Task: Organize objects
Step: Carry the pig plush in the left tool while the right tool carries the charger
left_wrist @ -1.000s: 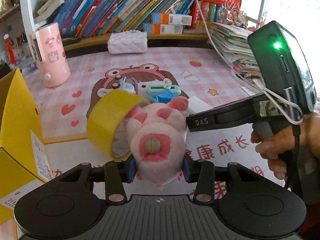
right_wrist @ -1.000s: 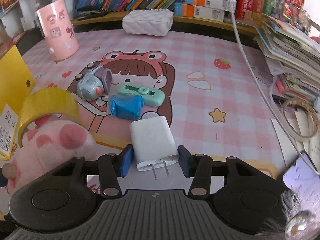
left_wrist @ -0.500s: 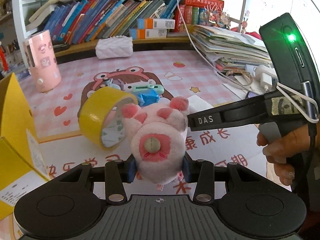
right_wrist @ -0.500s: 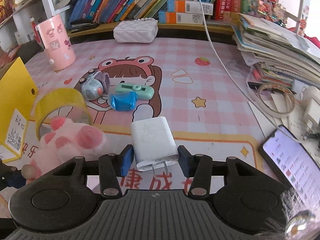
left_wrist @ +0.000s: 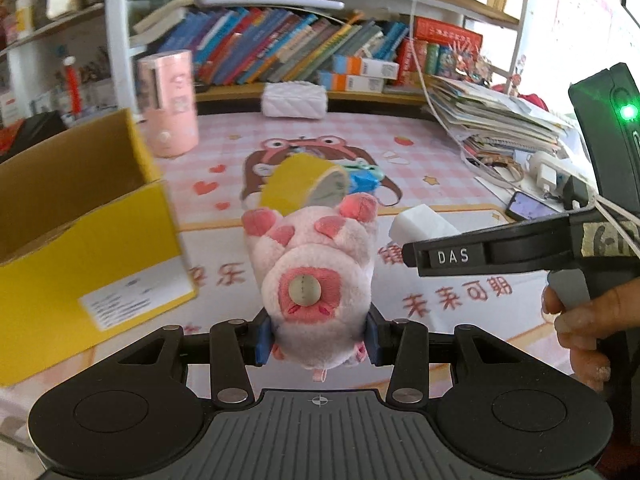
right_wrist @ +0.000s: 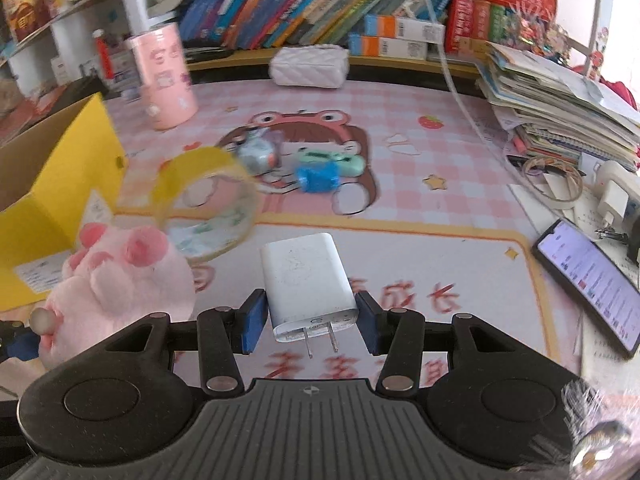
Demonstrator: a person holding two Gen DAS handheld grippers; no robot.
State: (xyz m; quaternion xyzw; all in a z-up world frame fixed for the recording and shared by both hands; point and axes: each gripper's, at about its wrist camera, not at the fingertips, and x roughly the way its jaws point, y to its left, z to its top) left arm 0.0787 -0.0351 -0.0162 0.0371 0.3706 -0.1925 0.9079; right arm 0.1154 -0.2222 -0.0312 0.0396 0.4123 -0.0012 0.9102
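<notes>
My left gripper [left_wrist: 318,336] is shut on a pink plush pig [left_wrist: 316,272], held above the pink desk mat; the pig also shows in the right wrist view [right_wrist: 124,272]. A yellow tape roll [left_wrist: 304,182] hangs on the pig's far end, off the mat [right_wrist: 200,208]. My right gripper [right_wrist: 310,320] is shut on a white charger plug [right_wrist: 306,280], prongs toward the camera; it also shows in the left wrist view [left_wrist: 420,224]. An open yellow cardboard box [left_wrist: 80,240] stands at the left [right_wrist: 60,184].
On the mat lie a blue packet [right_wrist: 320,176], a green clip [right_wrist: 332,158] and a small grey toy [right_wrist: 256,152]. A pink cup [right_wrist: 164,80], a white pouch [right_wrist: 308,66], bookshelves, a paper stack [right_wrist: 560,108] and a phone [right_wrist: 592,272] border it.
Both grippers have risen and pulled back with their loads. The tape roll has lifted off the mat with the pig. The yellow box now fills more of the left side.
</notes>
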